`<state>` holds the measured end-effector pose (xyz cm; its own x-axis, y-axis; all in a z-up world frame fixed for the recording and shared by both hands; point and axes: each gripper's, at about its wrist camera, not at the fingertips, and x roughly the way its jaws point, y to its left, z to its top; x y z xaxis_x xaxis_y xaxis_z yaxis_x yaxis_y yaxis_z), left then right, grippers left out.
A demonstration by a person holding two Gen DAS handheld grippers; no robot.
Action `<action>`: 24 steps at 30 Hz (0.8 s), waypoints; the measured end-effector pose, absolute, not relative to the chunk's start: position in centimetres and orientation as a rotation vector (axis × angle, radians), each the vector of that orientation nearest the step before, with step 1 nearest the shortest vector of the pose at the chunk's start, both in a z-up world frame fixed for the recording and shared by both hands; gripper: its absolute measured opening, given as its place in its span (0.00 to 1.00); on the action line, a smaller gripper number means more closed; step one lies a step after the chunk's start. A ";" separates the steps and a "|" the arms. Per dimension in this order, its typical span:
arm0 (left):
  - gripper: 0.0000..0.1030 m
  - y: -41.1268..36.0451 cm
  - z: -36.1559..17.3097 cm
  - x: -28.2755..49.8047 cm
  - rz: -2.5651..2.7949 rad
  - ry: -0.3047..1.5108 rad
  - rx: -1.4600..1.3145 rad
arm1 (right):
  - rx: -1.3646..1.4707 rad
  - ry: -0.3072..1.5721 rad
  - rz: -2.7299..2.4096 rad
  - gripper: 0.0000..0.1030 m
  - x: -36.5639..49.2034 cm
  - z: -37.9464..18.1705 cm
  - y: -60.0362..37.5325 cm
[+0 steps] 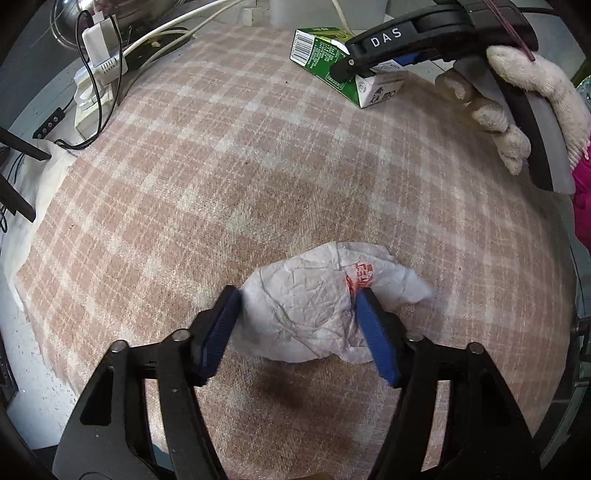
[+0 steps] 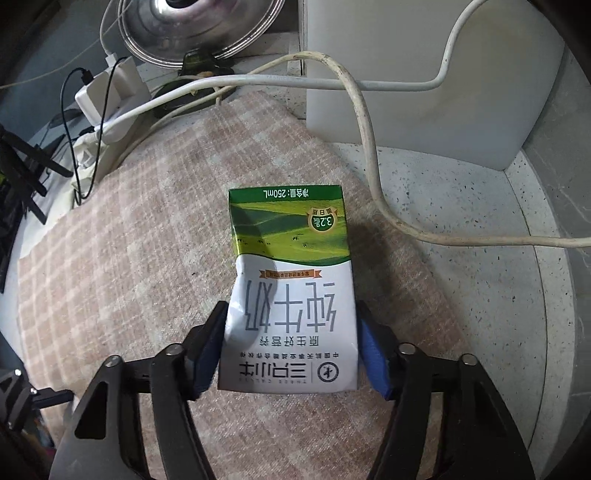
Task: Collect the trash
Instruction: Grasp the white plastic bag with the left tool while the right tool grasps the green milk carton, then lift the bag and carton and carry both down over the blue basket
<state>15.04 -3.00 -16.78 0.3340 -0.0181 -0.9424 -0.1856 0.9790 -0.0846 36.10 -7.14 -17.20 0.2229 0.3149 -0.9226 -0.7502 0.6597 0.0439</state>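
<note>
My left gripper [image 1: 297,295] is shut on a crumpled white paper wrapper [image 1: 317,306] with red print, its blue pads pressing both sides, over the pink plaid cloth [image 1: 221,166]. My right gripper [image 2: 290,314] is shut on a green and white milk carton [image 2: 291,280], which lies flat-faced between the pads with its green end pointing away. In the left wrist view the carton [image 1: 325,51] shows at the far right, held by the right gripper [image 1: 343,70] in a white-gloved hand.
A power strip with white chargers [image 1: 99,62] and cables lies at the cloth's far left. A thick white cable [image 2: 365,122] crosses the speckled counter [image 2: 461,295] beside a white box [image 2: 424,74]. A metal pot lid [image 2: 199,29] stands at the back.
</note>
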 end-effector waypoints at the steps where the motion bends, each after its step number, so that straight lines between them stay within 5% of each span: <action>1: 0.44 -2.9 -16.7 15.0 0.106 1.225 -0.193 | -0.454 1.121 0.772 0.62 36.0 -17.1 -7.3; 2: 0.30 -2.7 -16.6 15.1 0.097 1.224 -0.203 | -0.447 1.122 0.771 0.61 35.9 -17.1 -7.5; 5: 0.14 -2.2 -16.4 14.9 0.086 1.226 -0.241 | -0.431 1.125 0.770 0.61 35.2 -16.8 -8.3; 24: 0.07 2.8 -12.4 8.8 0.071 1.130 -0.260 | -0.200 1.091 0.721 0.61 26.7 -12.2 -13.2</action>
